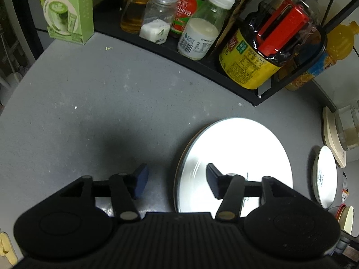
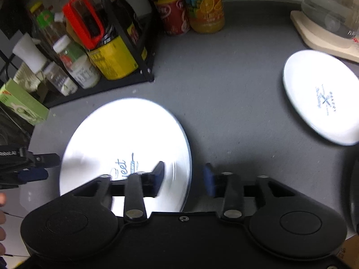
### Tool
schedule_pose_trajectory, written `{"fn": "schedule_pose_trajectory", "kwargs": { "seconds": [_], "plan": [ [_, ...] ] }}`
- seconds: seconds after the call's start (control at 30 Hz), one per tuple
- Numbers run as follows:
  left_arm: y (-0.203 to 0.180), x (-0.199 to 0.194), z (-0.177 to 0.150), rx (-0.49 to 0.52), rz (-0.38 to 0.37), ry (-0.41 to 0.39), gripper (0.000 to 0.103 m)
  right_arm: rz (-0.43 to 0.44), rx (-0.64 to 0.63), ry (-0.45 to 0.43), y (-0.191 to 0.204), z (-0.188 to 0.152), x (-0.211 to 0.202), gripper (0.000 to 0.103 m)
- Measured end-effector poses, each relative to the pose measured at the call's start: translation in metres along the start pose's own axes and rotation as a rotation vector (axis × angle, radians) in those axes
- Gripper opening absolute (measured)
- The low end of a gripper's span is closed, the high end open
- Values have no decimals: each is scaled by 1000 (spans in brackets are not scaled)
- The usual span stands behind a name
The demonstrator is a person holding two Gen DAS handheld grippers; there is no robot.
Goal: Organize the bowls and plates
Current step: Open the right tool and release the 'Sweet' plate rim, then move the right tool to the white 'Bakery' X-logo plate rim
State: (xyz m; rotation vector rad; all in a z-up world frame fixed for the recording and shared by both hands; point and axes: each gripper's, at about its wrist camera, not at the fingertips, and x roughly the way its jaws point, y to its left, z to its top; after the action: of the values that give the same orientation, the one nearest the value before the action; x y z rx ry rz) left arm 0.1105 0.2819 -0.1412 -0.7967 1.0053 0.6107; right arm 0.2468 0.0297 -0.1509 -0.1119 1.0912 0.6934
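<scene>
- Left gripper [image 1: 177, 180] hangs over the big plate's [image 1: 242, 148] left edge, jaws wide apart
- Right gripper [image 2: 184, 177] hangs over its right edge, jaws apart too, holding nothing

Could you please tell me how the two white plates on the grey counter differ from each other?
The large plate looks clearly bigger than the small plate. The large plate lies near the black condiment rack with both open grippers at its edges, while the small plate sits apart by the beige kettle base, untouched. The large plate's print includes cursive lettering; the small plate's is a small crossed emblem. Both are round, white, empty and flat on the counter.
</scene>
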Motion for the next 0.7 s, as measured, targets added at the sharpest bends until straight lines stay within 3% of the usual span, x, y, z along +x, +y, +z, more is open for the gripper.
{"fn": "schedule_pose_trajectory", "kwargs": {
  "seconds": [0.1,0.17,0.3,0.4,0.47,0.7],
  "plan": [
    [-12,0,2,22,3,-11,64,13,7,-14,-5,4,-10,56],
    [-22,0,3,41,-7,-11,66,16,18,-11,-9,7,-15,71],
    [-39,-1,3,70,-26,3,72,18,18,-31,-16,12,-28,83],
    [-56,-1,3,107,-33,3,77,7,23,-38,-22,16,-36,85],
    [-68,-2,3,131,-37,6,78,0,35,-44,-28,17,-41,91],
    [-112,5,4,207,-77,27,78,-35,77,-82,-54,23,-61,94]
  ]
}}
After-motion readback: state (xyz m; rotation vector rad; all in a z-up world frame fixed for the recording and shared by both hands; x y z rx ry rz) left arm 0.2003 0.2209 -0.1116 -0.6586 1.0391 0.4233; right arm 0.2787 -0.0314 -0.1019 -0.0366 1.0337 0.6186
